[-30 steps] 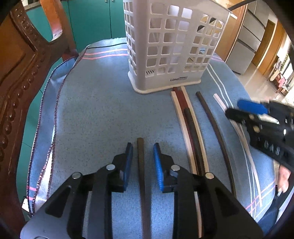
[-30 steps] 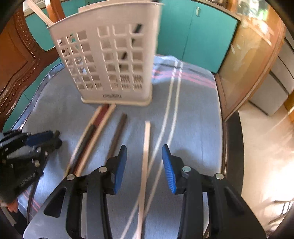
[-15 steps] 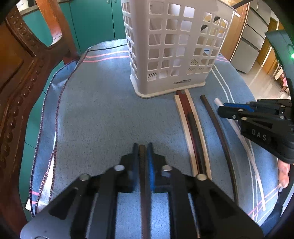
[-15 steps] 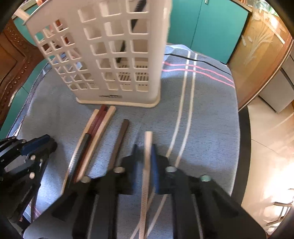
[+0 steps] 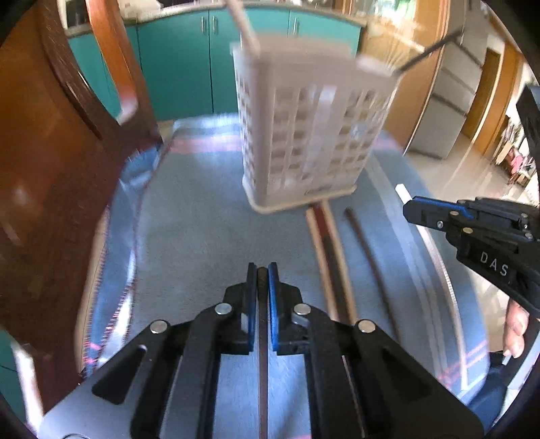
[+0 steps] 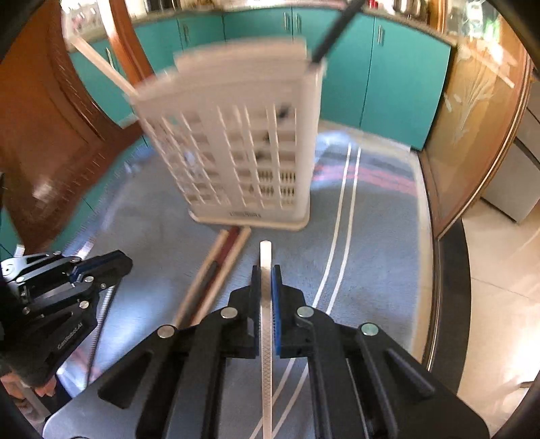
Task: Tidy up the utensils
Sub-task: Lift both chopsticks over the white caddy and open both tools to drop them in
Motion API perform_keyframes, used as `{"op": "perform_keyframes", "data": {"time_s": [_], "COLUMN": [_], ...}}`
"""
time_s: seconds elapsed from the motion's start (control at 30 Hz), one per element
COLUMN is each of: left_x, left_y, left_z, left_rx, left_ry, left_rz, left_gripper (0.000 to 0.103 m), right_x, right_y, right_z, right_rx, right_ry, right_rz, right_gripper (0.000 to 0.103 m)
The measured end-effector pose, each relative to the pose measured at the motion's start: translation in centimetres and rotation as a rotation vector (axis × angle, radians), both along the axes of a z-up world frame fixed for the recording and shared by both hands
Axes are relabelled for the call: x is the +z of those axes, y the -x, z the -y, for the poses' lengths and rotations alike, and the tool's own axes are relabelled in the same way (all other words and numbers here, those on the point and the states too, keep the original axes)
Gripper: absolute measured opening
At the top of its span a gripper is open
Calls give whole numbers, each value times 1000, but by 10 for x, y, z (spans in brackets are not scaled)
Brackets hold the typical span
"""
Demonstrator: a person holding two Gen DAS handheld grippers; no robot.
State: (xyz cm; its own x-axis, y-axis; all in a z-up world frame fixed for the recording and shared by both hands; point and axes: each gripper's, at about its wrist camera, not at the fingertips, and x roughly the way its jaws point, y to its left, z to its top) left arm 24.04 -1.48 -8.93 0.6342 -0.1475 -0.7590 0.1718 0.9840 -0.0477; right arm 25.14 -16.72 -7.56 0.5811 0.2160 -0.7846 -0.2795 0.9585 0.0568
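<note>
The biggest thing I see is the blue cloth [image 5: 202, 216] spread over the table, with white stripes running along its right side. On the left, a carved wooden chair back [image 5: 50, 175] rises close beside the table edge, and teal cabinets [image 6: 388, 77] line the far wall.

Standing upright at the far middle of the cloth is the white slotted basket [image 6: 243, 145], blurred in both views. A pale chopstick [image 6: 98, 64] leans out of its top to the left, and a black chopstick [image 6: 332, 30] leans out to the right.

Just near of the basket's base lies a bundle of loose chopsticks [image 5: 325, 250], pale and reddish ones side by side, almost touching the basket. A single dark chopstick [image 5: 368, 256] lies just to their right, apart from them.

My left gripper [image 5: 262, 280] is closed narrowly on a dark brown chopstick [image 5: 262, 354], which runs straight back between the blue pads. My right gripper [image 6: 266, 280] is clamped on a white chopstick [image 6: 266, 324] whose tip points at the basket. Both grippers sit near of the basket, with the loose bundle lying between them.
</note>
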Motion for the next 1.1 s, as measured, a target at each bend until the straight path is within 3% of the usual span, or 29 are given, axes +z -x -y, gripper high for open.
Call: {"op": "perform_keyframes", "data": {"time_s": [0.27,0.53,0.87,1.1], "left_x": [83,151,244,294], "left_y": [56,72,25,-3], "left_z": [-21,-18,-17,-29], "left_rx": [-5,-38,-48,63], "left_ry": [145,185,246,237], "left_rz": [176,312,464,611], "left_gripper": [7,7,7,7], "right_x": [75,129,212,257], "right_y": [61,90,71,37], "right_z": [34,56,62,58], "right_rx": [-23,-40,-60,-99], "right_ry": [-171,-228,-294,-359], "right_rz": [161,276,459,593], "right_gripper": [7,7,7,7]}}
